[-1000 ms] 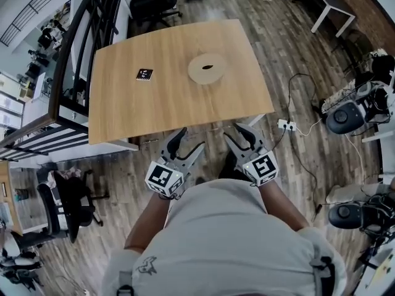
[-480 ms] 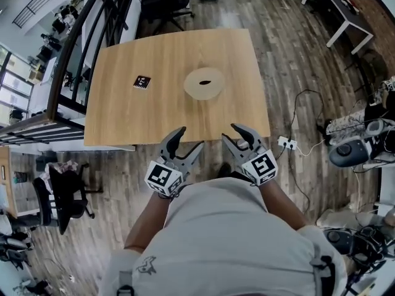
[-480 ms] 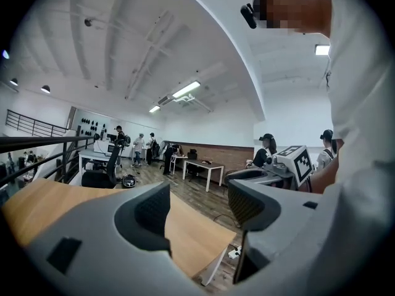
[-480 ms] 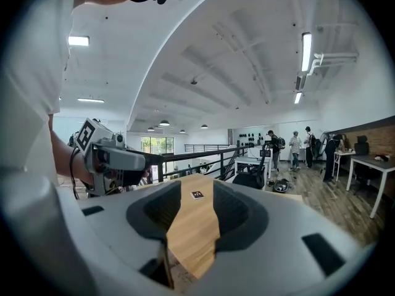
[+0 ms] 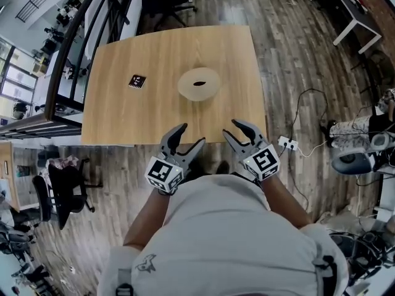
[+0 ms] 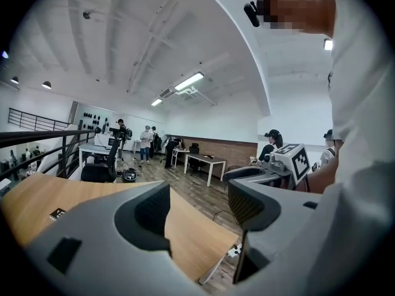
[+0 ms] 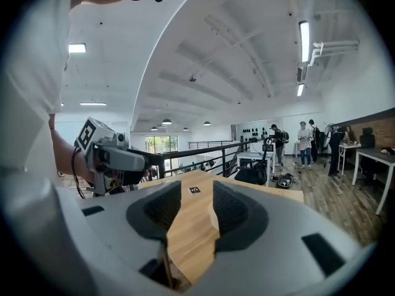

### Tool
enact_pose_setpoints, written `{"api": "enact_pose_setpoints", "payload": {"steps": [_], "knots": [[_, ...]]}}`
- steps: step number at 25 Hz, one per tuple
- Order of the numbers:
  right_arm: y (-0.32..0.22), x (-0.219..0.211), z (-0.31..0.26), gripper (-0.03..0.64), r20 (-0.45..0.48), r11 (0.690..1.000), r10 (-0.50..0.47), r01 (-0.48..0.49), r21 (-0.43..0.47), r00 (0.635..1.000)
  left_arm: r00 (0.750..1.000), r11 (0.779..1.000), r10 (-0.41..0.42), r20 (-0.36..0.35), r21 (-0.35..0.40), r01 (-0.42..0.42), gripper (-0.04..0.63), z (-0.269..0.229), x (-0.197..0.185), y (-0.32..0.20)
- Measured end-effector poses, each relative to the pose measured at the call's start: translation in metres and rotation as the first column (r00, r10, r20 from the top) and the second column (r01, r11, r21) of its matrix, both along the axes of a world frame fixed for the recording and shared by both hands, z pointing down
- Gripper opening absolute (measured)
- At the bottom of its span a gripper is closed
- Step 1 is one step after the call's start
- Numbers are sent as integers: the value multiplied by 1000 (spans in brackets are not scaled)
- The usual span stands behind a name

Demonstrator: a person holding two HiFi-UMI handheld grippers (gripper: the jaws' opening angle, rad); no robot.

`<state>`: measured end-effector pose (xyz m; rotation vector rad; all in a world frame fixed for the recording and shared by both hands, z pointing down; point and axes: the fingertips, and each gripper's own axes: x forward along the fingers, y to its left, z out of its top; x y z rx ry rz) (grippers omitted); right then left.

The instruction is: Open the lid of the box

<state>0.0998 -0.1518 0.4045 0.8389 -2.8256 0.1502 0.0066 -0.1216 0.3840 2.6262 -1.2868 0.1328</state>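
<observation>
The box (image 5: 199, 84) is a low round pale wooden one with a dark oval mark on its lid; it sits near the middle of the wooden table (image 5: 154, 113). Both grippers hover side by side at the table's near edge, well short of the box. My left gripper (image 5: 190, 135) is open with nothing between its jaws (image 6: 199, 202). My right gripper (image 5: 232, 130) is open and empty too (image 7: 197, 209). In the right gripper view a pale curved edge, probably the box (image 7: 212, 216), peeks from behind one jaw.
A small black marker tag (image 5: 137, 81) lies on the table left of the box. A dark railing (image 5: 68, 60) runs along the table's left side. A power strip (image 5: 286, 143) with cables lies on the floor at right. An office chair (image 5: 65, 193) stands at lower left. People stand far off.
Both grippers have moved forward together, from over the floor to the table's near edge. The table and box look closer in the head view. The jaws stay as wide as before.
</observation>
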Motion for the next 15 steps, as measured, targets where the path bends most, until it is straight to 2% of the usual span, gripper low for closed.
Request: {"api": "enact_pose_setpoints", "payload": {"steps": [4, 10, 15], "knots": [[-16, 2, 8, 169, -22, 1000, -3, 2, -10, 1000, 1000, 1000, 7, -3, -27, -7, 284, 13, 0, -22], [-48, 1, 18, 167, -52, 999, 39, -41, -35, 998, 998, 997, 59, -19, -54, -60, 284, 27, -2, -61], [-72, -9, 34, 167, -77, 995, 62, -68, -74, 995, 995, 990, 101, 0, -98, -101, 284, 49, -15, -91]]}}
